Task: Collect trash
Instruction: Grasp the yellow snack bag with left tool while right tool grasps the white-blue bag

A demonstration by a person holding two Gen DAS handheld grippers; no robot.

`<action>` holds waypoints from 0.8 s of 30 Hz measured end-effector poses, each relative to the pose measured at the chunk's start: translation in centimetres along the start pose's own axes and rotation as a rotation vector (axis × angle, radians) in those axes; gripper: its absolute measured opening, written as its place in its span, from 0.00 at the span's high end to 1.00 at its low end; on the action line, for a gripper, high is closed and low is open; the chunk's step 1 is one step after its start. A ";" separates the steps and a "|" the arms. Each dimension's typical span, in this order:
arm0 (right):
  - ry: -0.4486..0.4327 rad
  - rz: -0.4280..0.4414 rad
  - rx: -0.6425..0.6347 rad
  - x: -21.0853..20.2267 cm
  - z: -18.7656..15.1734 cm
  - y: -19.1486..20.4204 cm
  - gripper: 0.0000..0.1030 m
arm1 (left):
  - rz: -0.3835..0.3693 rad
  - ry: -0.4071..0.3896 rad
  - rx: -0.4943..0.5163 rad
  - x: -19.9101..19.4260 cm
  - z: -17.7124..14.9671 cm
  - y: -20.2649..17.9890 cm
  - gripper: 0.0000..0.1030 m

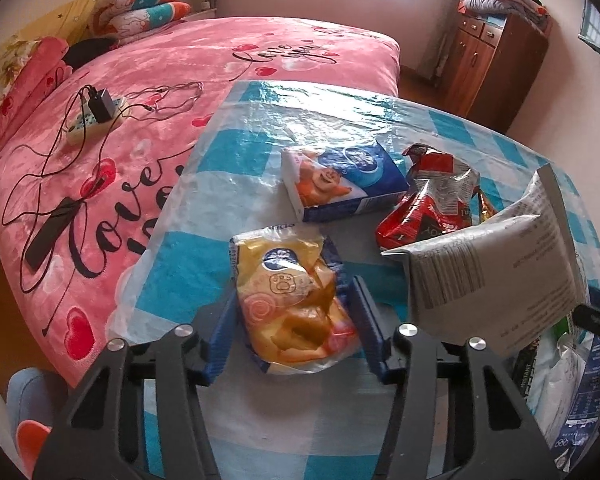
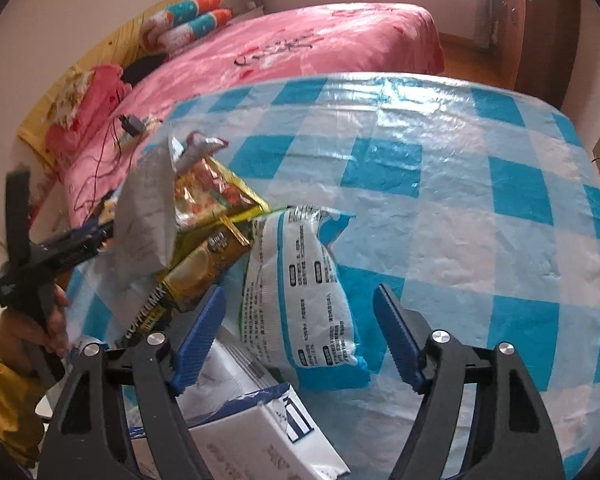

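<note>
beside yellow wrapper (image 1: pixel 296 300): tissue pack (image 1: pixel 344 178), red wrapper (image 1: pixel 428 200), grey pouch (image 1: pixel 496 272).

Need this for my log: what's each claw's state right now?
Left claw: closed on the yellow pack.
Right claw: open, white bag between its fingers, not gripped.

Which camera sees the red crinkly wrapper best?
The left wrist view: the red wrapper lies in plain sight on the checked tablecloth, beside the tissue pack. The right wrist view shows no red wrapper; other packets stand in front.
</note>
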State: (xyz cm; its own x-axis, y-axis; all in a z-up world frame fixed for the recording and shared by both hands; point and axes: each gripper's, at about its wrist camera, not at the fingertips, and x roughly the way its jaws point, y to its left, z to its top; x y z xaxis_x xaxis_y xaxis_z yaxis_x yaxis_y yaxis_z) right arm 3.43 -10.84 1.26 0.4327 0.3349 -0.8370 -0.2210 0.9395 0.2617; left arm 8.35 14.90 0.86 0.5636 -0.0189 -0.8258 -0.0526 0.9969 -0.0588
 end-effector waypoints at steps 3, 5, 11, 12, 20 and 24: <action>-0.009 -0.028 -0.030 0.1 -0.2 0.6 0.29 | -0.005 -0.003 -0.002 -0.1 -0.1 0.0 0.51; -0.017 -0.034 -0.037 0.2 -0.4 0.8 0.39 | -0.011 -0.006 -0.003 -0.1 -0.1 0.0 0.53; -0.057 -0.040 -0.030 -0.2 -1.2 0.9 0.55 | -0.027 -0.021 -0.010 -0.6 -0.3 0.1 0.69; -0.064 -0.043 -0.026 -0.3 -1.3 0.9 0.56 | -0.032 -0.021 -0.009 -0.7 -0.4 0.1 0.71; -0.166 -0.068 0.015 -2.3 -2.9 0.4 0.59 | -0.069 -0.025 -0.014 -1.3 -1.2 0.3 0.81; -0.238 -0.072 0.054 -3.8 -3.2 0.2 0.60 | -0.098 -0.028 -0.016 -1.9 -1.8 0.4 0.84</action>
State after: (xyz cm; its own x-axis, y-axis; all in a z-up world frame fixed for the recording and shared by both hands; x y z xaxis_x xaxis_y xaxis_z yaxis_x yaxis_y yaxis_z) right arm -1.07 -12.19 2.93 0.6409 0.2680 -0.7193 -0.1376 0.9620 0.2358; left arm 5.79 15.22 1.40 0.5892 -0.1144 -0.7998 -0.0087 0.9890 -0.1479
